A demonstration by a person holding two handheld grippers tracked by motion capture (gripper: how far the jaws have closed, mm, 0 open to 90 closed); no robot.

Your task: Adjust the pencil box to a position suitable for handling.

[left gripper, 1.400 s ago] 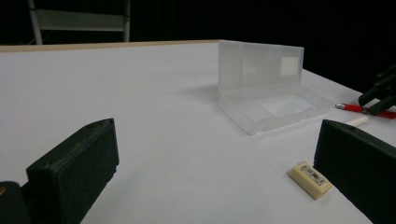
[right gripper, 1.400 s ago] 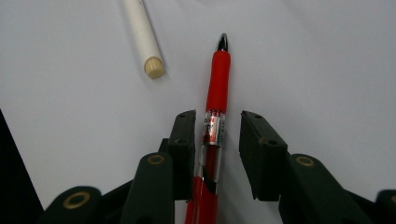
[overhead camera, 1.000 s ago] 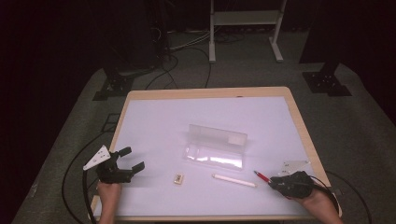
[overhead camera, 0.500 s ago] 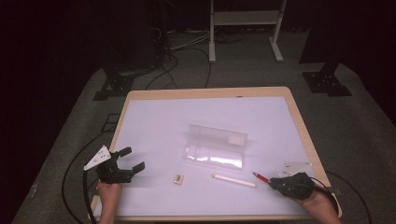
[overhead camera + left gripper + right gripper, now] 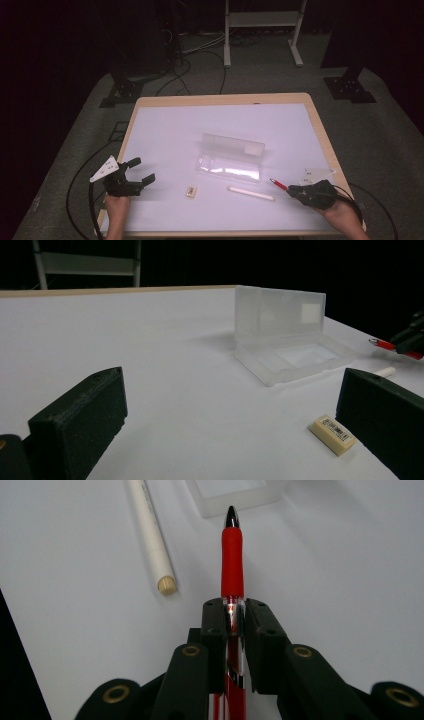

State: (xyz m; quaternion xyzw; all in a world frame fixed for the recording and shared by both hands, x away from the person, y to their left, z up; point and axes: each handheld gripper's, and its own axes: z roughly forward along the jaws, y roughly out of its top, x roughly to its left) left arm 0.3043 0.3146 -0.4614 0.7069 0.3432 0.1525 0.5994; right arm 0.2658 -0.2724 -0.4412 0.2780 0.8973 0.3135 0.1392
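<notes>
A red pen point(image 5: 231, 555) is pinched between the jaws of the right gripper point(image 5: 295, 190), which have just been closing on its clear barrel. In the right gripper view the pen is seen running straight out along the jaws, its red grip and dark tip pointing toward the near edge of the clear plastic case point(image 5: 230, 492). In the high view the pen point(image 5: 278, 184) is found at the table's near right, held low over the white table top point(image 5: 200, 125) and aimed at the case point(image 5: 230, 159) — near it, but apart.

The case is lying open at the middle of the table, its lid stood upright behind the shallow tray. A white stick point(image 5: 251, 193), capped at one end, is laid just beside the pen, between it and a small cream eraser point(image 5: 190, 191).

The left gripper point(image 5: 136, 172) is rested at the near left of the table with its jaws spread wide and nothing between them — in its own view the eraser point(image 5: 333, 434) is seen just beside one jaw, apart from it.
</notes>
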